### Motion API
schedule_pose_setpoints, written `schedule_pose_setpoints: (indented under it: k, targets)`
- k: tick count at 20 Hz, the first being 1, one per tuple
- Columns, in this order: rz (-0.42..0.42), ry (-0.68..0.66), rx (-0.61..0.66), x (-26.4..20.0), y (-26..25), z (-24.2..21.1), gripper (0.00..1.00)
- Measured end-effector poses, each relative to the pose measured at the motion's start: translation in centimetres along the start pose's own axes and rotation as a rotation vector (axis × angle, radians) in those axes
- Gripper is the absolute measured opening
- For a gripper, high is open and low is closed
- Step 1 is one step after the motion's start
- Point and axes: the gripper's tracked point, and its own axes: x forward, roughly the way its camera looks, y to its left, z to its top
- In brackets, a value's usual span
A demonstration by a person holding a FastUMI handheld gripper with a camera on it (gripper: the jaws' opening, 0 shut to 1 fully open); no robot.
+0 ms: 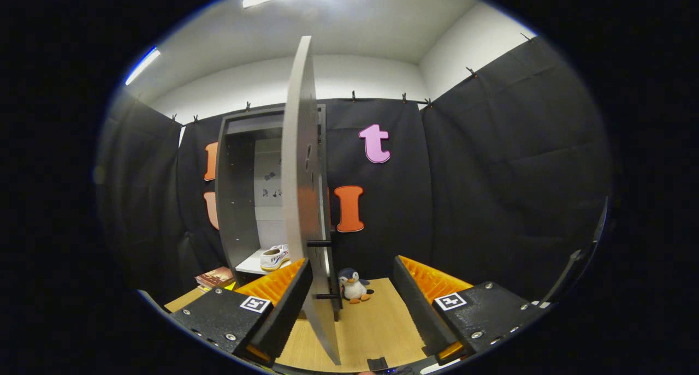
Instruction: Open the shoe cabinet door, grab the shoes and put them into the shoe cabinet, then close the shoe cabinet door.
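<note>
The dark grey shoe cabinet [235,200] stands upright on the wooden table, its door [301,173] swung out edge-on toward me. A white shoe [274,256] lies on the cabinet's white bottom shelf, behind the door's edge. My gripper [352,293] is open; the door's lower edge runs down between the fingers, close to the left finger [284,304] and well apart from the right finger [420,304]. The door's black handle [319,243] sticks out just above the left finger. Neither finger presses on anything.
A small plush penguin [354,285] sits on the wooden table [377,326] to the right of the cabinet, beyond the fingers. A stack of books [215,277] lies left of the cabinet. Black cloth walls close in behind and at both sides.
</note>
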Motion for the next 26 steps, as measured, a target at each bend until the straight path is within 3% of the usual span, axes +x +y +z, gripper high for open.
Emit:
schedule_pose_setpoints:
  k: [5, 15, 26]
  targets:
    - [0.09, 0.036, 0.028, 3.6, 0.4, -1.7, 0.94]
    - [0.2, 0.039, 0.027, 4.0, 2.8, -1.8, 0.9]
    - [0.357, 0.031, 0.061, 5.2, 14.2, -2.9, 0.9]
